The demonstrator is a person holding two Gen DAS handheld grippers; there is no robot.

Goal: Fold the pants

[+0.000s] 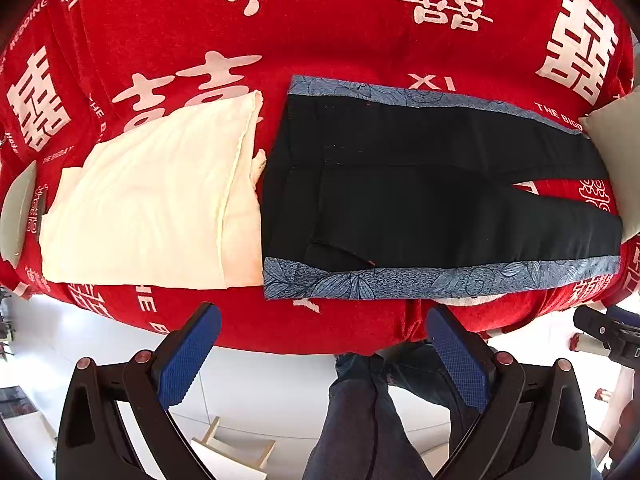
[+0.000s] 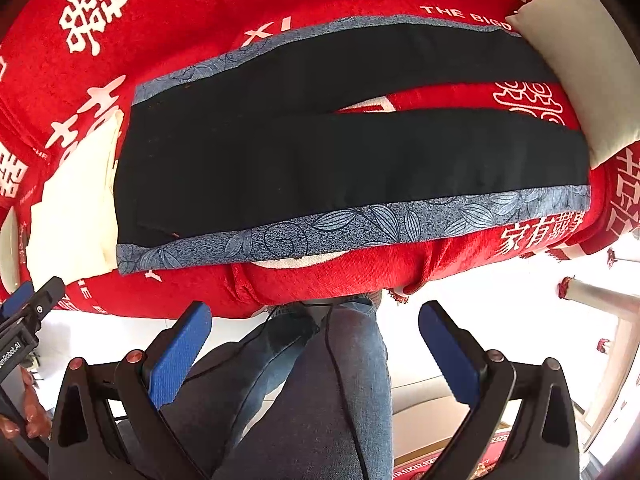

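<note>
Black pants (image 1: 420, 196) with blue floral side stripes lie flat on a red printed cloth (image 1: 340, 32), waistband to the left, legs running right. The right wrist view shows the pants (image 2: 320, 152) with a narrow gap between the two legs. My left gripper (image 1: 324, 320) is open and empty, held off the near edge of the cloth, just below the pants. My right gripper (image 2: 316, 320) is open and empty, also off the near edge, below the pants' lower stripe. The left gripper's tip shows at the left edge of the right wrist view (image 2: 28, 308).
A folded cream garment (image 1: 152, 208) lies just left of the pants. A pale cushion (image 2: 588, 68) sits at the right end, over the leg ends. A grey-white object (image 1: 18, 212) lies at the far left. My jeans-clad legs (image 2: 320, 392) are below the edge.
</note>
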